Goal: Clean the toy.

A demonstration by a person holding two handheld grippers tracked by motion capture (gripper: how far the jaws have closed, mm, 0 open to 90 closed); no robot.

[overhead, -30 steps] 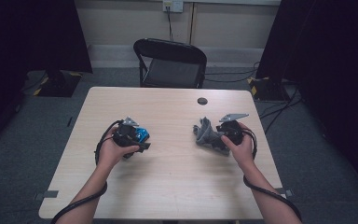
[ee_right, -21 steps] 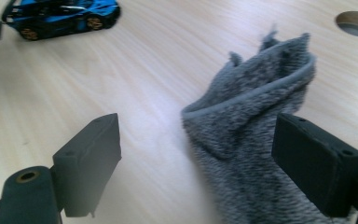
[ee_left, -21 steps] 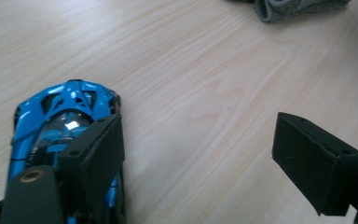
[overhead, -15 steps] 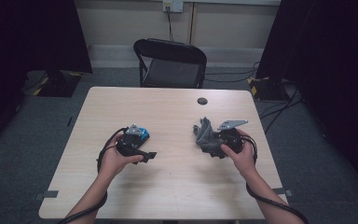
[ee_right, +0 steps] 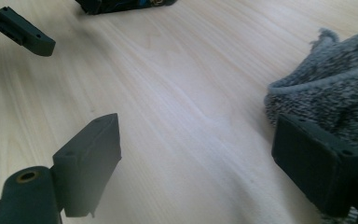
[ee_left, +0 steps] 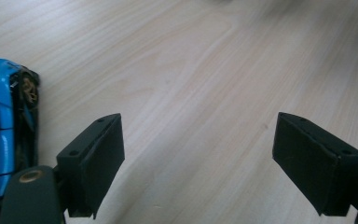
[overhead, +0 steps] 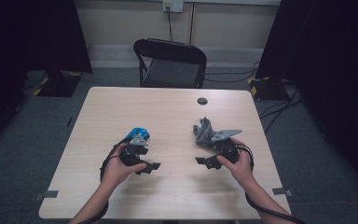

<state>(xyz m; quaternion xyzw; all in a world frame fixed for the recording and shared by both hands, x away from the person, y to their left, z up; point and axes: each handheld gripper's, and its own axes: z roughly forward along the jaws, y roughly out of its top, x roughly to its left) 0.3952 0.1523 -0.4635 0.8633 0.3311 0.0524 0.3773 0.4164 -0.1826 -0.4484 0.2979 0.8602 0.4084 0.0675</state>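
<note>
Blue car [ee_left: 0, 135] is lying on the table [overhead: 177, 112] just beside my left gripper [ee_left: 200, 163], outside its jaws, which I am holding wide apart over bare wood. My right gripper [ee_right: 205, 172] is gaping too, its one jaw touching the grey cloth [ee_right: 335, 88].

Even overhead light on table [overhead: 177, 112]; dark room edges; soft shadows; gripper views slightly blurred.
</note>
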